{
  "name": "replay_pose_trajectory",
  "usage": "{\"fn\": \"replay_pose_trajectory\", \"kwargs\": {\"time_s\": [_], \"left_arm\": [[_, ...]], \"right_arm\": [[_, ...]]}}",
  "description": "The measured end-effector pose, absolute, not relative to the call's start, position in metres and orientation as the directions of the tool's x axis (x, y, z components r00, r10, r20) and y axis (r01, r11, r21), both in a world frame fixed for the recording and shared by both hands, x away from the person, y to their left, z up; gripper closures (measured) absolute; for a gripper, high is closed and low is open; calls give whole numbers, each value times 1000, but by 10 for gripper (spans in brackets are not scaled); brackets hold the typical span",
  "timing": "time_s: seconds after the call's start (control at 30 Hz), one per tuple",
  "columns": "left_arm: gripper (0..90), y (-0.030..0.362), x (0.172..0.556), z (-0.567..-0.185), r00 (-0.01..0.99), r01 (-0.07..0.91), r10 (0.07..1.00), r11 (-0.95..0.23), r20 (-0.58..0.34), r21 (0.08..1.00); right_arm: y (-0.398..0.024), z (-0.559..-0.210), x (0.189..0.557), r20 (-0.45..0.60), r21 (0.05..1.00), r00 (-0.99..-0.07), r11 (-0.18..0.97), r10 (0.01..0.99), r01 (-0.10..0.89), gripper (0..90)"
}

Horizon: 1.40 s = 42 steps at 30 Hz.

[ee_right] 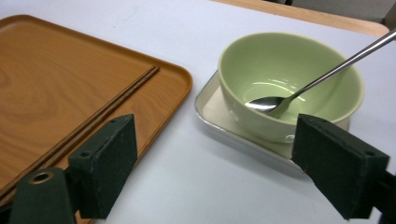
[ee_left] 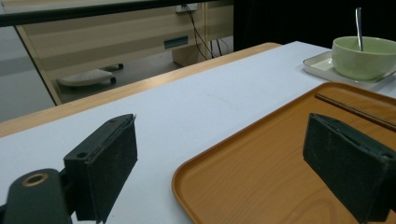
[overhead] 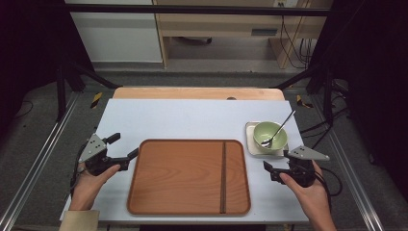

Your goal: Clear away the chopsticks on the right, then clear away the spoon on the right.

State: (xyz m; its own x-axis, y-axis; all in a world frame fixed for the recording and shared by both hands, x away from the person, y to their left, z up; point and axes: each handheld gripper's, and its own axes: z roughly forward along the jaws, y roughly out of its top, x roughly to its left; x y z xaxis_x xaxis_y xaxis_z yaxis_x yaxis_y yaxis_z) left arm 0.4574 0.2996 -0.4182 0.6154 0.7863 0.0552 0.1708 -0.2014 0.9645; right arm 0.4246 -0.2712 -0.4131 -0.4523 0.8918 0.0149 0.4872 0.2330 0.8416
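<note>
High view: a big wooden tray (overhead: 188,176) lies in the middle of the white table (overhead: 192,118). A pair of dark chopsticks (overhead: 223,175) lies on the right part of the tray, pointing from near to far. Just right of the tray's far corner sits a small white square plate (overhead: 251,139), and on it stands a green bowl (overhead: 270,136). A shiny spoon (overhead: 278,128) rests in the bowl, and its handle leans up and to the right over the rim.

The left gripper (overhead: 122,150) is at the left edge of the tray, held in the person's left hand (overhead: 89,185). Its fingers (ee_left: 111,161) are spread wide with nothing between them. One finger is over the tray's edge and the other is over the table.

The right gripper (overhead: 276,161) is to the right of the tray, near the bowl and plate, held in the right hand (overhead: 308,192). Its fingers (ee_right: 107,161) are wide apart too and hold nothing. They point toward the bowl but are not touching it.
</note>
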Motion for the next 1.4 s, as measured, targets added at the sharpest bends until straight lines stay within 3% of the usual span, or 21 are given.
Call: {"fn": "replay_pose_trajectory", "kwargs": {"time_s": [0.6,1.13,1.4], "left_arm": [[99,314,455,-418,594,156,803,-177,51,972],[99,317,457,-424,587,172,809,-181,47,968],[101,317,457,-425,587,178,808,-188,50,966]], "right_arm": [[-309,-403,492,28,832,-378,188,926,522,267],[-352,-425,563,242,815,-301,-25,922,579,406],[-361,-432,576,304,813,-308,-78,901,577,542]]}}
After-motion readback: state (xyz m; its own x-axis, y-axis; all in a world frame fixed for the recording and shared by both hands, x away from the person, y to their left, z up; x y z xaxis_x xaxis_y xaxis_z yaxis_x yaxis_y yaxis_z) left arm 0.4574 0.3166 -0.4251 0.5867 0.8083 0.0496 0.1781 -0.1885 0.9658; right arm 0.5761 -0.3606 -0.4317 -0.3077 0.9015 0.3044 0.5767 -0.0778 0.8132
